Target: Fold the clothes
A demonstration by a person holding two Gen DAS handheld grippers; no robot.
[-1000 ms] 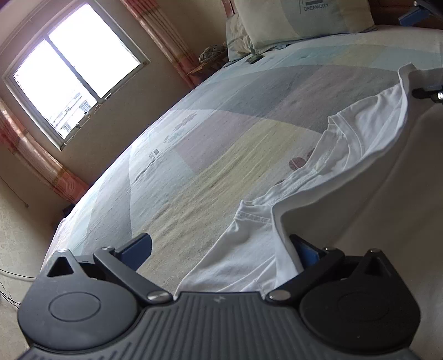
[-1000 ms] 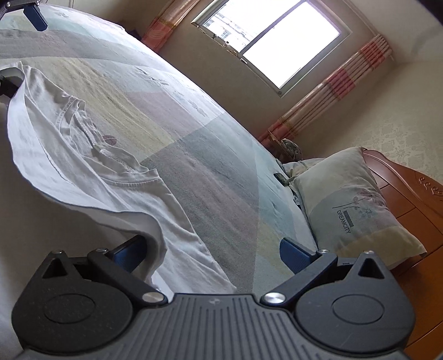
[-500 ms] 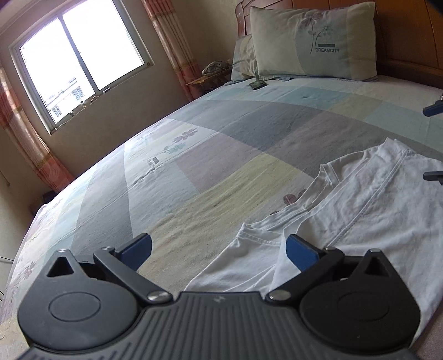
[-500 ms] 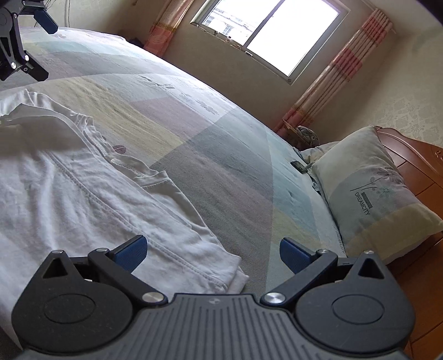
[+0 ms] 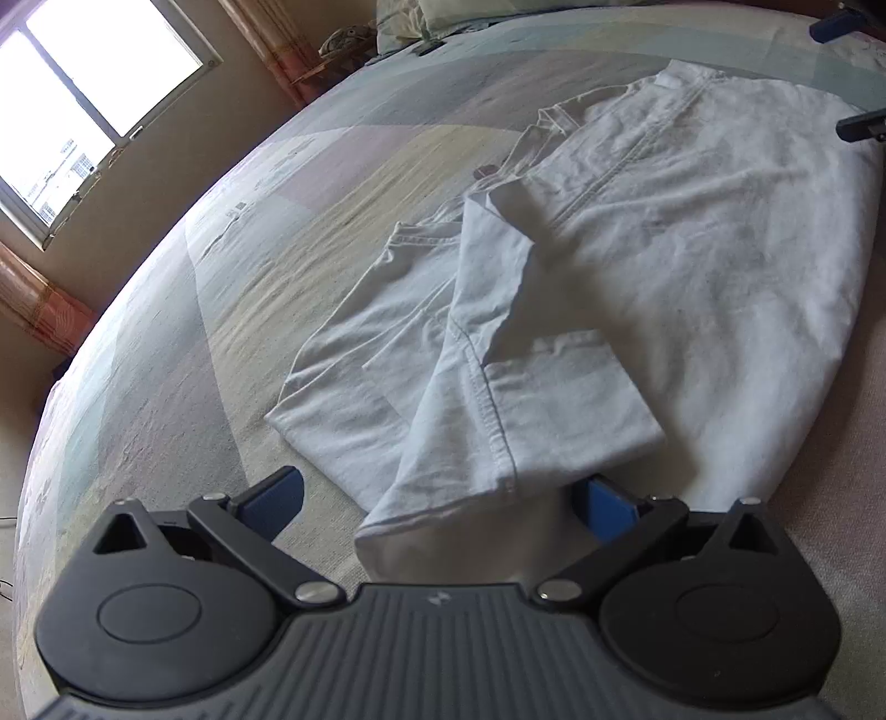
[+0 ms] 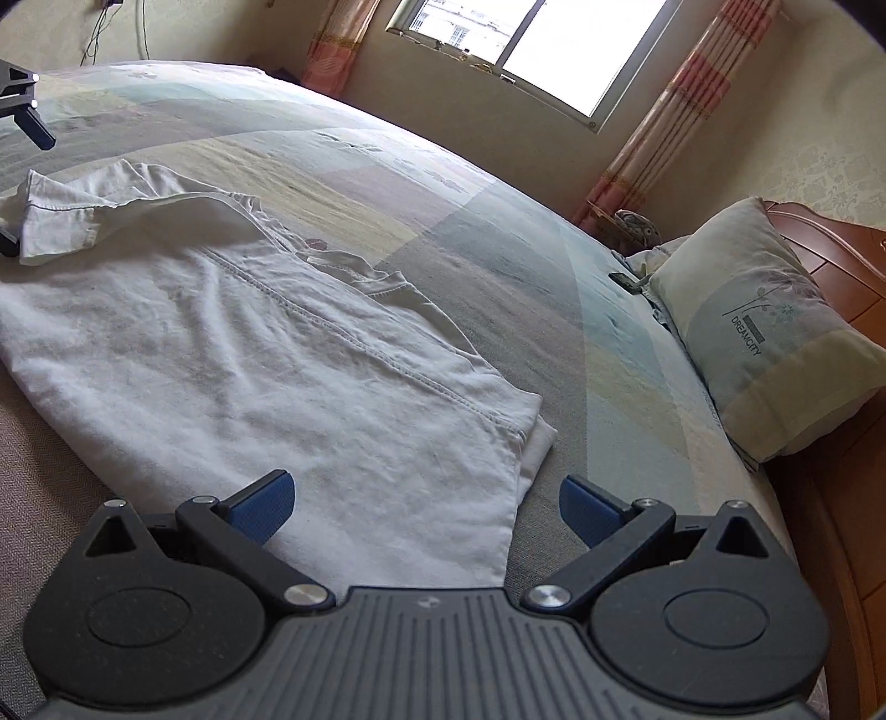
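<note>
- White T-shirt (image 5: 692, 232) lies spread on the patchwork bedspread (image 5: 310, 183), folded over on itself, with its neckline edge turned toward the window (image 6: 498, 39) side of the bed.
- Left gripper (image 5: 437, 498) has its jaws spread wide; the hemmed sleeve (image 5: 531, 410) of the shirt hangs between the two blue fingers (image 5: 274, 498), nearer the right one, and neither pad presses on it as far as can be seen.
- From the right wrist view, that same sleeve (image 6: 61, 221) sits raised at the far end of the shirt, away from the pillow (image 6: 769, 327).
- Right gripper (image 6: 426, 504) is also wide open, poised over the shirt's corner nearest the pillow; the left finger (image 6: 260, 504) sits above the cloth and the other above bare bedspread, with the shirt's edge running between them.
- Nothing is clamped in either gripper.
</note>
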